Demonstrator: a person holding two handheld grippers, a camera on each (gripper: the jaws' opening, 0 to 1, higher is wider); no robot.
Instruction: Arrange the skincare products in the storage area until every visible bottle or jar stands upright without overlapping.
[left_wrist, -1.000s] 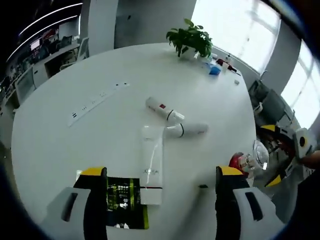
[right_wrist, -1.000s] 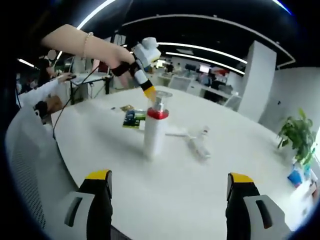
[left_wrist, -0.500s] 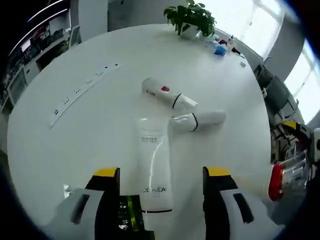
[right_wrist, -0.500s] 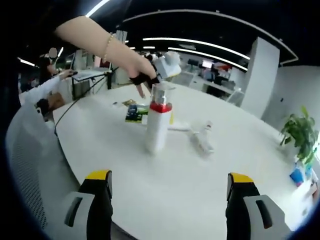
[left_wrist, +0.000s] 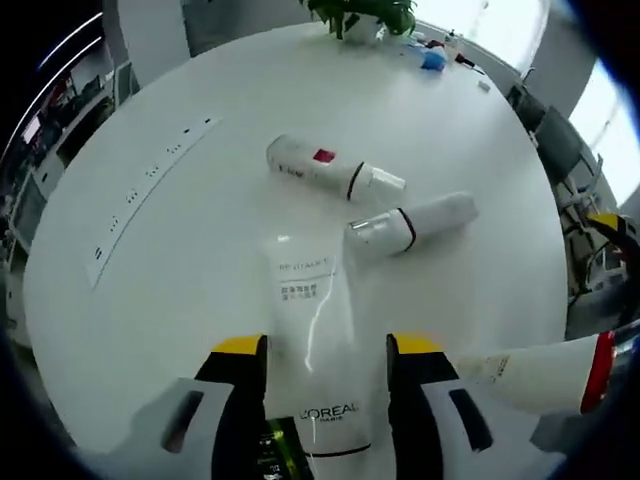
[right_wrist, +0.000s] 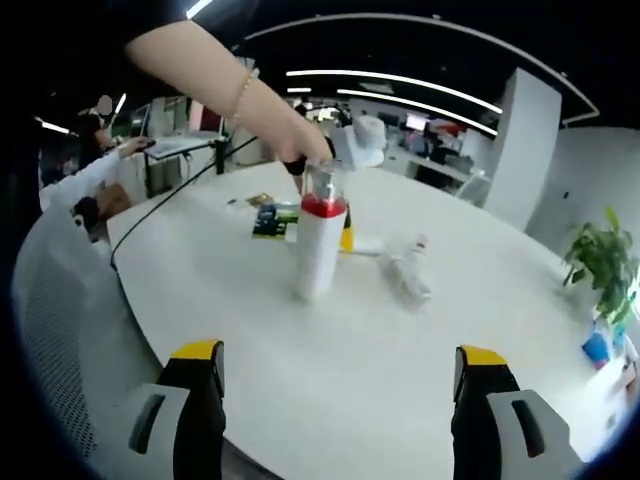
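A white L'OREAL tube (left_wrist: 315, 345) lies flat on the round white table (left_wrist: 200, 290), between the jaws of my left gripper (left_wrist: 327, 350), which stand close on either side of it, still open. Beyond it lie two white bottles on their sides: one with a red label (left_wrist: 325, 170) and one with a black ring (left_wrist: 410, 225). A white bottle with a red collar (right_wrist: 318, 245) stands upright; in the left gripper view this red-collared bottle (left_wrist: 545, 375) is at the lower right. My right gripper (right_wrist: 340, 352) hangs open well short of it, holding nothing. Behind that bottle a hand holds the left gripper (right_wrist: 346, 236).
A green-and-black packet (right_wrist: 272, 220) lies by the tube's near end. A white power strip (left_wrist: 150, 175) runs along the table's left side. A potted plant (right_wrist: 600, 262) and small blue items (left_wrist: 430, 60) sit at the far edge. A mesh chair (right_wrist: 50, 330) stands beside the table.
My left gripper has come down over the tube and its jaws have narrowed around it. The right gripper's view has shifted only slightly.
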